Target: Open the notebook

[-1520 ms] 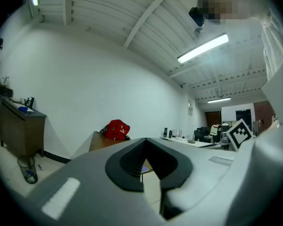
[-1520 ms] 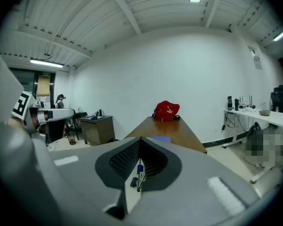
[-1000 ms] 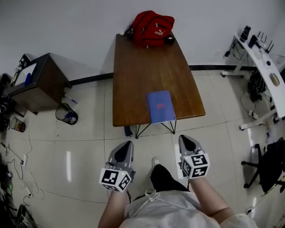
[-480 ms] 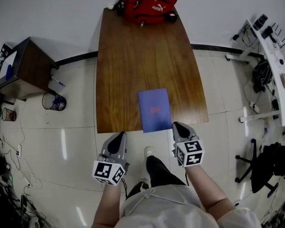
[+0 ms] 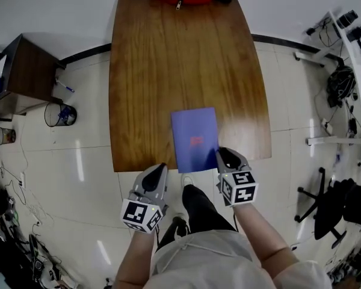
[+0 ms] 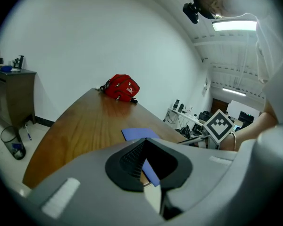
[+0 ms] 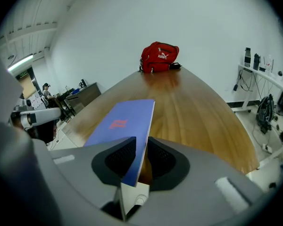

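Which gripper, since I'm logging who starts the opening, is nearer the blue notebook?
Right. The right gripper sits at the near right corner of the notebook, open jaws astride its edge; the left gripper hangs apart, off its near left corner.

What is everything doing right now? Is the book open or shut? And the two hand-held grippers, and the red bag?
Notebook: closed, lying flat at the near edge of the table.
Left hand-held gripper: open, nothing in it.
Right hand-held gripper: open, at the notebook's near right corner, not clamped on it.
Bag: sitting at the table's far end; zip too small to tell.
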Motion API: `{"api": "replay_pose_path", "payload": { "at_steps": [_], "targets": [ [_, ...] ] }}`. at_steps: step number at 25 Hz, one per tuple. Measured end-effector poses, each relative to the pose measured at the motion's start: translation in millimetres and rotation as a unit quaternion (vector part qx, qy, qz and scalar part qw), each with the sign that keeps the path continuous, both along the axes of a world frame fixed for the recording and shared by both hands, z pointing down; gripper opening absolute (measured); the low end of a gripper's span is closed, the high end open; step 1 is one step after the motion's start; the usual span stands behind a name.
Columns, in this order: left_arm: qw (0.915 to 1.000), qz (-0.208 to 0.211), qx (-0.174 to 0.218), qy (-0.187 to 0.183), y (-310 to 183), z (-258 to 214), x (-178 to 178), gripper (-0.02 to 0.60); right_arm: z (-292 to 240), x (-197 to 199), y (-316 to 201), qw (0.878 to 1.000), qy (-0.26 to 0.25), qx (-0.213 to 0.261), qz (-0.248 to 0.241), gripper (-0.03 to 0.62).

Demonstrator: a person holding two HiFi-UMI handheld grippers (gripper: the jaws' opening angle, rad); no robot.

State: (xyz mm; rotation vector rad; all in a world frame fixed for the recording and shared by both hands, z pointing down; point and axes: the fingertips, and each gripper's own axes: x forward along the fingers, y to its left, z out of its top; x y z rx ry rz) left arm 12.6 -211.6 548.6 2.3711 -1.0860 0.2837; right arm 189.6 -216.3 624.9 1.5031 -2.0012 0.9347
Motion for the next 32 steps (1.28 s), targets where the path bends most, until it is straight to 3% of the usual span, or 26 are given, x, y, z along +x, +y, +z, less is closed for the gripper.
{"api": "replay_pose_path", "payload": {
  "at_steps": [4,9,17,23,32],
  "targets": [
    [0.9999,-0.002,-0.012,0.005,-6,10,3,0.006,14,-3,1,1.000,-0.012,-0.017,0.004,0.081],
    [0.9998,-0.004,-0.016,0.007,-9,13,2,0.006,18,-1,3,1.000,0.015,-0.017,-0.006,0.057],
    [0.9998,-0.009,-0.017,0.009,-6,12,-5,0.006,15,5,1,0.999,-0.019,-0.025,0.038,0.015],
    [0.9999,-0.010,0.004,0.011,-5,-4,-11,0.006,-24,2,-3,0.997,-0.049,0.011,0.057,0.009],
    [0.9979,-0.039,0.051,0.010,-5,-49,-44,0.006,-95,-47,-1,0.994,-0.082,0.065,0.014,0.008]
  ]
}}
